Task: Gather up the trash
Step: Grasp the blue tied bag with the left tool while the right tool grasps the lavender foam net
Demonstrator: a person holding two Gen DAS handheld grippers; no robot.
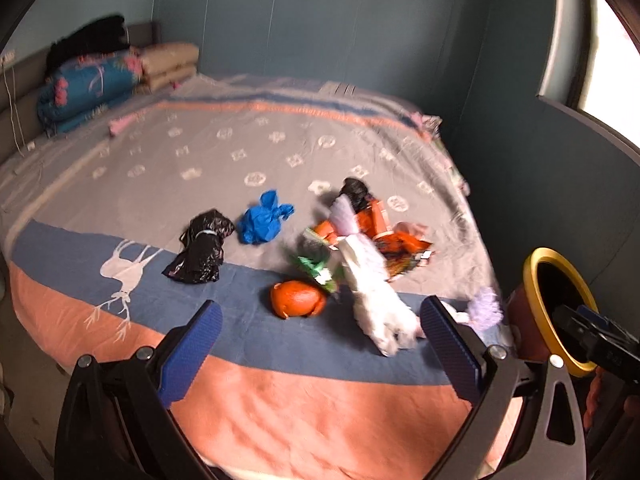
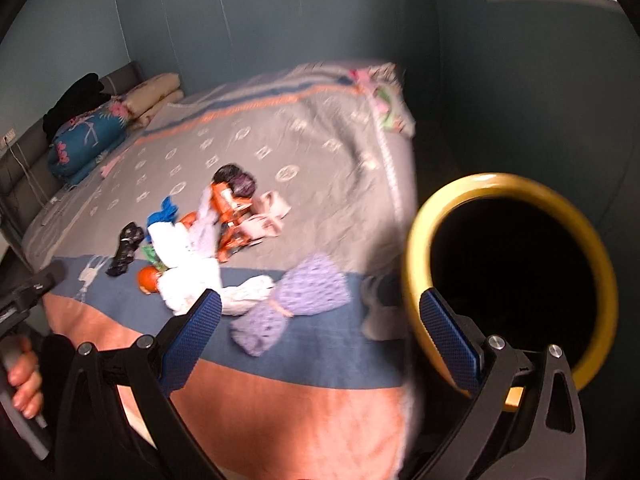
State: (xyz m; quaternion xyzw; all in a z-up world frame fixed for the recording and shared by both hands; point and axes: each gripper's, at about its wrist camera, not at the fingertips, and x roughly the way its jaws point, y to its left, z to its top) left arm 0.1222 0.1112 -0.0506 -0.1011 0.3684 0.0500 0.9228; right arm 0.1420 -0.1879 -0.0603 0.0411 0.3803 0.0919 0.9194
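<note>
No writing on any wrapper is sharp enough for me to read. My left gripper [image 1: 320, 344] hangs over the near edge of the bed [image 1: 280, 412], jaws spread wide and empty. The trash lies mid-frame: a black bag [image 1: 202, 250], a blue bag [image 1: 262, 220], an orange ball [image 1: 298, 298], a white wad [image 1: 376, 300] and orange wrappers [image 1: 380, 232]. My right gripper [image 2: 320, 338] is likewise released, its right finger [image 2: 450, 340] at the yellow rim of the bin [image 2: 416, 264], right of frame. A hand [image 2: 24, 376] grips a handle at lower left.
</note>
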